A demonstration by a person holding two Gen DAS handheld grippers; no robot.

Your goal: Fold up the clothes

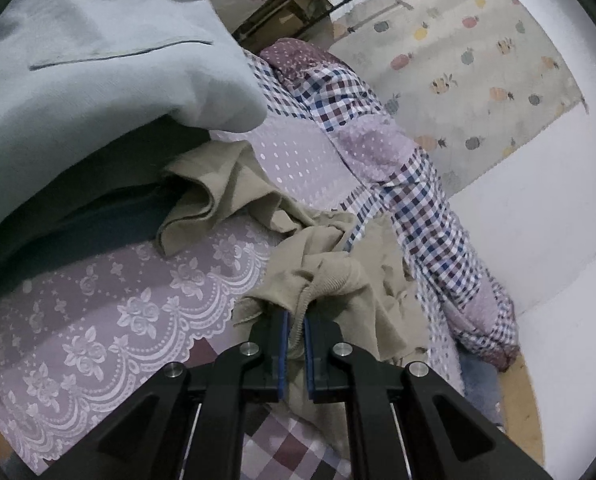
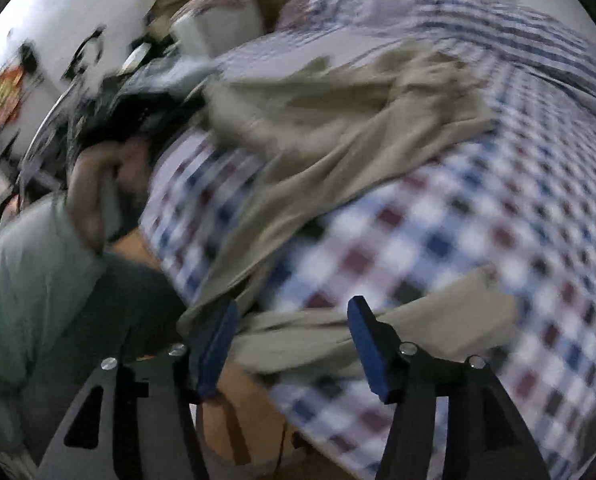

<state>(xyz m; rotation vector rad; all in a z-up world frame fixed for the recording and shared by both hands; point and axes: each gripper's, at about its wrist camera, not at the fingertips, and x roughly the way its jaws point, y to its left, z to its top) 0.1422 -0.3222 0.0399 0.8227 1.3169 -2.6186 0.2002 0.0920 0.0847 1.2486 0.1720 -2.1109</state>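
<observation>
Bed (image 1: 425, 216) is covered by a checked sheet of blue, maroon and white, with lilac dotted and lace panels (image 1: 98, 320). A crumpled khaki garment (image 1: 234, 196) is spread directly on it; the right wrist view is blurred.

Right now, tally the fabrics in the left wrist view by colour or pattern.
Khaki garment, pinched by the left gripper: 1
Checked bedspread: 1
Lilac lace cloth: 1
Pale grey-green sleeve: 1
Fruit-print rug: 1
Total: 5
</observation>
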